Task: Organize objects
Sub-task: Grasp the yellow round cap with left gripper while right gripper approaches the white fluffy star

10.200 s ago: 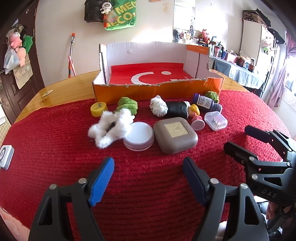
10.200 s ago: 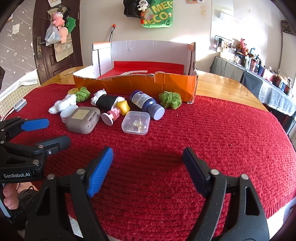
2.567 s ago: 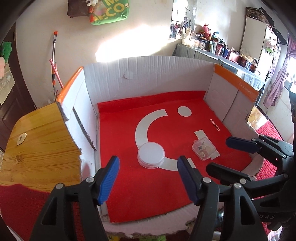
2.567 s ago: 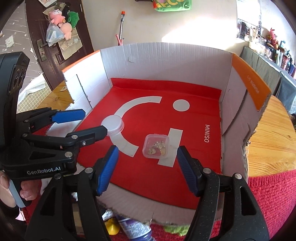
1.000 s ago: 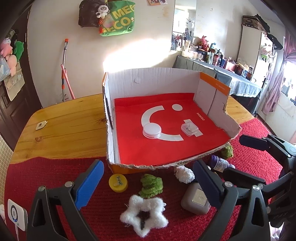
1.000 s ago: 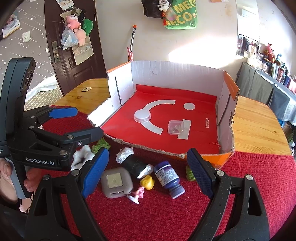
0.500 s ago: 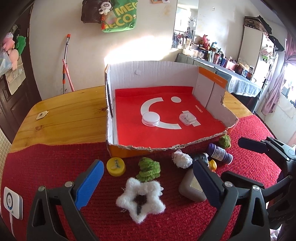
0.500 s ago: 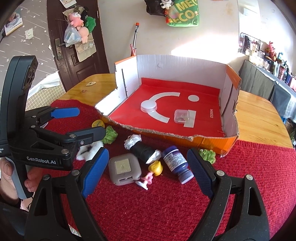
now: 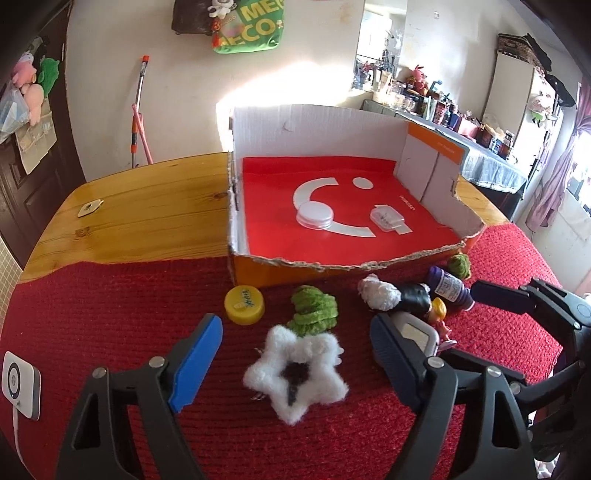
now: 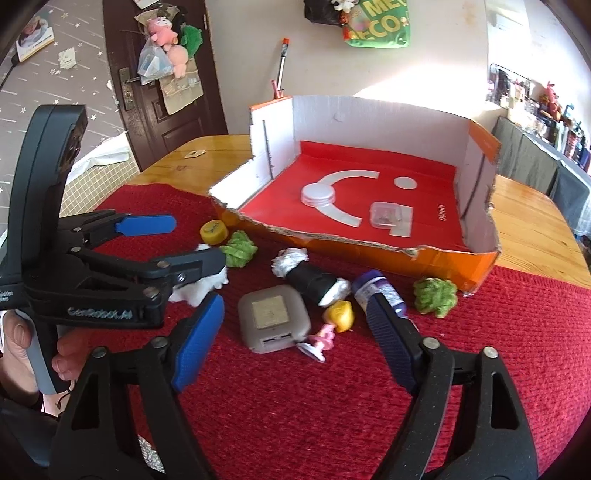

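"MINISO" on cardboard box (image 9: 408, 202) floor, "ECO" on green bag (image 9: 251, 26)

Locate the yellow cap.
In the left wrist view, the yellow cap sits on the red cloth, left of the green pom-pom, before the box's front-left corner.

Both wrist views low, boxward

We saw bright daylight | glare on the wall (image 9: 280, 88) | soft shadows | strong fisheye bending, dark corners | slight blur.
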`<state>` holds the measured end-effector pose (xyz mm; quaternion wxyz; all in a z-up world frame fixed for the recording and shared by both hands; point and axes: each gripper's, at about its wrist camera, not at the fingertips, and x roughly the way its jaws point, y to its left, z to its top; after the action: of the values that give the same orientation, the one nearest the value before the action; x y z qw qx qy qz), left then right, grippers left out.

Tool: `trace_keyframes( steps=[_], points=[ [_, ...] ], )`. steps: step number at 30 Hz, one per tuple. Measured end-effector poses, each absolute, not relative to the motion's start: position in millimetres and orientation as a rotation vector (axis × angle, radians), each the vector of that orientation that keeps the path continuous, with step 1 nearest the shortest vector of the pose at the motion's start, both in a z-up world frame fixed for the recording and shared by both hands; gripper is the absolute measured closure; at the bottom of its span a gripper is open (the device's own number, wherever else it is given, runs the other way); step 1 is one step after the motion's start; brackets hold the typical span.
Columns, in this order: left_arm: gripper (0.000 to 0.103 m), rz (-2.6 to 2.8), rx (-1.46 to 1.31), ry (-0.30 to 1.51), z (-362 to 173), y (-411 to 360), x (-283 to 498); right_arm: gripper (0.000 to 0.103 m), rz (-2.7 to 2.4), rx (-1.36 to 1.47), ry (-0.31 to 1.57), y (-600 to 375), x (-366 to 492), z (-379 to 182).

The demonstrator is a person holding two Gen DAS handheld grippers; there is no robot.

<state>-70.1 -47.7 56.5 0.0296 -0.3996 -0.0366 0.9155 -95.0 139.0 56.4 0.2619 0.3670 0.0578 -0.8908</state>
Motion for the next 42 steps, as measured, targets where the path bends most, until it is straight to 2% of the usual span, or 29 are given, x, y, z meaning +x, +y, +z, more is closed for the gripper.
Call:
trace_keyframes(
  steps=[7, 16, 21, 34, 38, 42],
  points=[
    [0.036, 2.839, -1.266, -0.152, 51, -68, -76, 0.039, -2.366, 0.995, 0.187, 119, -96, 51],
    [0.05, 2.867, -1.306, -0.086, 43, -85, -83, 0.043, -2.269, 0.998, 0.203, 89, -99, 43],
    [0.054, 2.844, -1.336, -0.054, 36, -88, -90, 0.043, -2.2, 1.003, 0.204, 69, -98, 37],
    [0.056, 2.746, -1.355, -0.074, 28, -90, -107, 0.043, -2.158, 1.043, 0.244, 39, -108, 14],
    [0.063, 2.722, -1.357, -0.092, 26, -90, -112, 0.058, -2.174, 1.058, 0.252, 42, -111, 13],
    [0.069, 2.721, -1.354, -0.068, 24, -85, -114, 0.061, -2.173, 1.073, 0.271, 43, -111, 13]
  ],
)
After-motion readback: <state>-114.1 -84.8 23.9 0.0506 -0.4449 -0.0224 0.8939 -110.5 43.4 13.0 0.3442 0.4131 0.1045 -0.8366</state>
